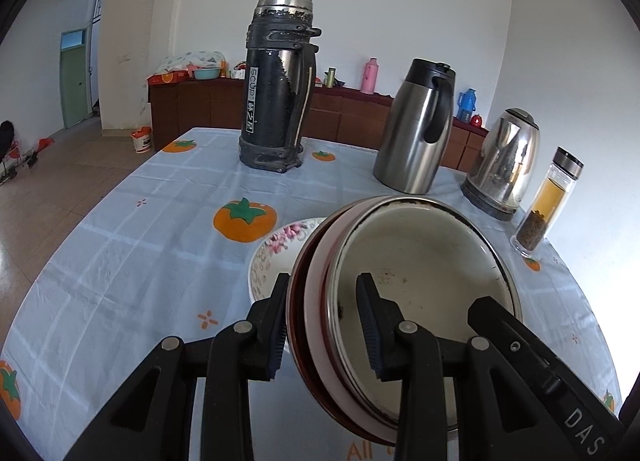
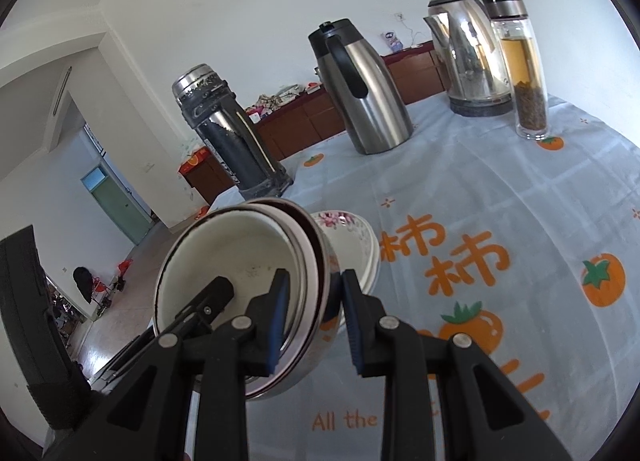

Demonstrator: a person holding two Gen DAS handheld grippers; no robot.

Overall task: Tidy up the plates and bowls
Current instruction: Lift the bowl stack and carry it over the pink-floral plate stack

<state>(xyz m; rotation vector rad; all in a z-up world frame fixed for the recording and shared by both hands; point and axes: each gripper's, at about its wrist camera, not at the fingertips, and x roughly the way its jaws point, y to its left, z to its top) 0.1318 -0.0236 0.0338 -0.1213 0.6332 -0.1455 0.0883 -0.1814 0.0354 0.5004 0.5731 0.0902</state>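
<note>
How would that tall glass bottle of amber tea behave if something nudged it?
The tall glass tea bottle would probably tip easily: it is narrow and stands upright near the blue persimmon tablecloth's edge. Being glass, it could well break. The liquid inside likely makes it fairly heavy.

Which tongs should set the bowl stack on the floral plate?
Neither alone: left tongs and right tongs each clamp opposite rims of the bowl stack, with the floral plate just beyond it.

Pale blue tablecloth [image 1: 132, 261] with orange persimmons (green-leaved); white plate [image 1: 276, 247] rimmed in pink flowers.
</note>
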